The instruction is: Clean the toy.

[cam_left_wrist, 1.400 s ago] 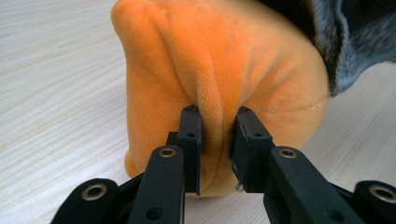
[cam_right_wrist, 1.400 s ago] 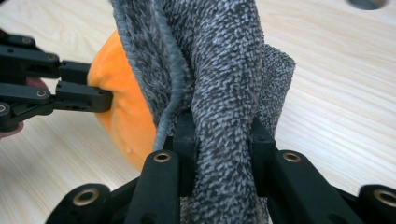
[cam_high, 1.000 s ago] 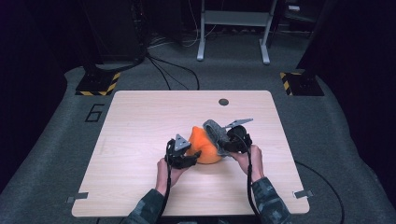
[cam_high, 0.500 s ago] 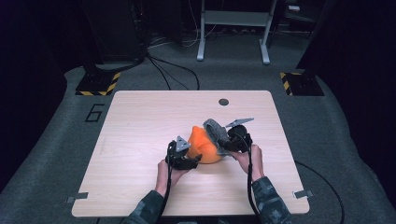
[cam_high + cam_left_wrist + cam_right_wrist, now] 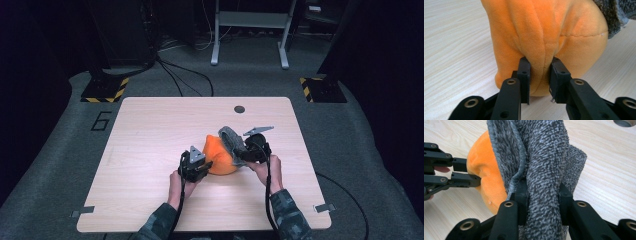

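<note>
Left hand-held gripper (image 5: pixel 538 72) has just been closing and now pinches a fold of the orange plush toy (image 5: pixel 549 37); pads bite into the fabric. Right hand-held gripper (image 5: pixel 540 195) is clamped on a bunched grey cloth (image 5: pixel 541 152) that drapes over the toy's far side. Toy sits near the middle of the desk (image 5: pixel 150 125), between both hands.

Step looks like pulling the cloth off the toy, or apart from it. To do it well: keep the left pinch firm as an anchor, draw the cloth away steadily, don't yank, since a thin plush fold could slip out.

Toy: soft, rounded, short velvety pile, one stitched seam. Cloth: nubby, speckled grey knit, hemmed edge. Desk: pale wood grain, smooth.
</note>
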Action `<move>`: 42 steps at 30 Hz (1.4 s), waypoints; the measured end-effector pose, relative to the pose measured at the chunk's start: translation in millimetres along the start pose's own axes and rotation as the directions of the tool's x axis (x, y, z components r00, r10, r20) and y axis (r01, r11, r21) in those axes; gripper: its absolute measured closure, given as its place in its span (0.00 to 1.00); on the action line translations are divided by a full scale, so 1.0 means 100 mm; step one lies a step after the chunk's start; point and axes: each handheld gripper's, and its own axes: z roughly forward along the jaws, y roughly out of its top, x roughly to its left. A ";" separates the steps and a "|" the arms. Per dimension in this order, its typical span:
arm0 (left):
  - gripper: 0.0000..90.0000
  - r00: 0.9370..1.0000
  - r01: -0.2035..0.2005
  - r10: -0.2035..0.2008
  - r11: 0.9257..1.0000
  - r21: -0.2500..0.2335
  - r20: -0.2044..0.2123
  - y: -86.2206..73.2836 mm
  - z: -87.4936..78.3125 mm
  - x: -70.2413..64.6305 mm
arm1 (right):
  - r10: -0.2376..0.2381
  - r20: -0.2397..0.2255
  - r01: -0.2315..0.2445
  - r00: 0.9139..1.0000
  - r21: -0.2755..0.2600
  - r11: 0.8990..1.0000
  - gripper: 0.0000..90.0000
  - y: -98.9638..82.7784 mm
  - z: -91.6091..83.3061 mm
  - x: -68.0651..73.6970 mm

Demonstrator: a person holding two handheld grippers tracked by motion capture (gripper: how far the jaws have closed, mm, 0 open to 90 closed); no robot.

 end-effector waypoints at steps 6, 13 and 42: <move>0.84 0.997 0.065 -0.065 0.998 -0.006 0.028 0.10 -0.09 -0.03 | -0.008 -0.020 0.007 1.000 -0.048 0.999 0.79 0.04 -0.14 0.03; 0.84 0.994 0.104 -0.104 0.995 -0.005 0.042 0.17 -0.13 -0.07 | -0.048 -0.056 0.045 0.997 -0.061 0.997 0.79 0.21 -0.20 0.28; 0.83 0.993 0.109 -0.108 0.994 -0.005 0.052 0.08 -0.11 0.01 | -0.046 0.011 0.046 0.999 0.003 0.999 0.80 0.00 -0.01 0.15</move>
